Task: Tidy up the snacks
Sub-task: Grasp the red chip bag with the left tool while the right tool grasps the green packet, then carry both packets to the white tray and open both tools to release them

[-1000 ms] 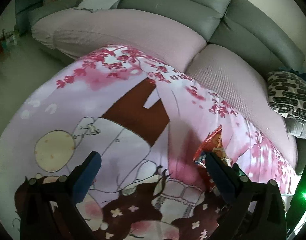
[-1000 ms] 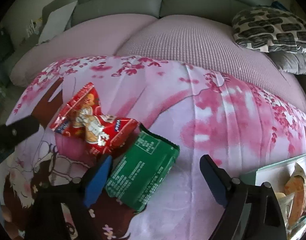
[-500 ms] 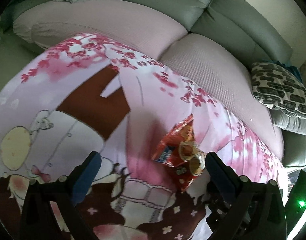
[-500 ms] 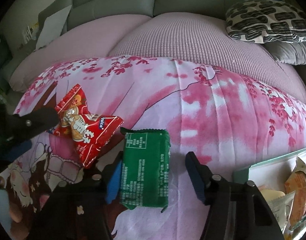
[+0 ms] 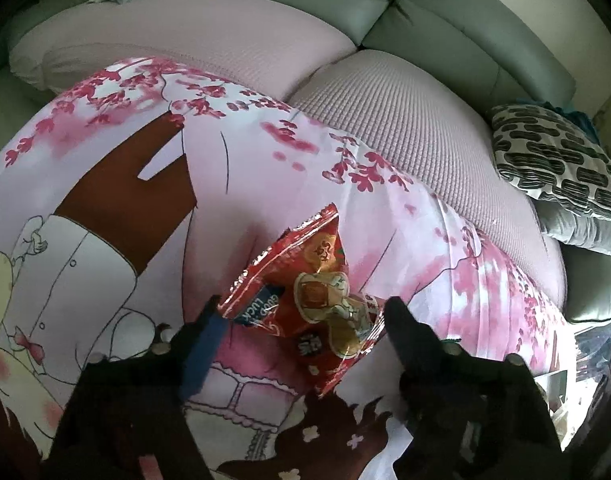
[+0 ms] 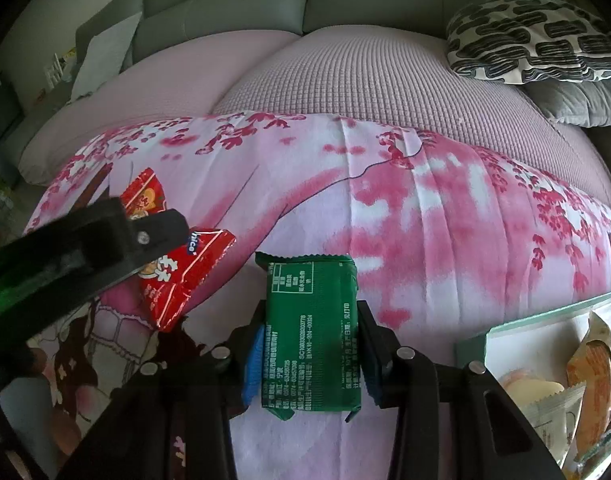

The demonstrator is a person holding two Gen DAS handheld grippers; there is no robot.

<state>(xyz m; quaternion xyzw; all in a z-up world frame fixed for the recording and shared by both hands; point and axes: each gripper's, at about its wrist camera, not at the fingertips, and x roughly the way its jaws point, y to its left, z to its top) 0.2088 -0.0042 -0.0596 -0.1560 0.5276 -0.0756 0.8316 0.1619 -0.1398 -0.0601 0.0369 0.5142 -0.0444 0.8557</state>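
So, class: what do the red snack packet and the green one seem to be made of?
Red snack packet: probably glossy plastic or foil film; it shows shiny creases and a crimped end. Green packet: likely smoother, duller plastic film with a serrated seal and white printing.

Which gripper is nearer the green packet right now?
Right. The right gripper straddles the green packet, its fingers closing against both sides. The left gripper is off to the packet's left, closing around the red snack bag.

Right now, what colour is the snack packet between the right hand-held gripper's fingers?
Green with white printed text: the packet shows best in the right wrist view.
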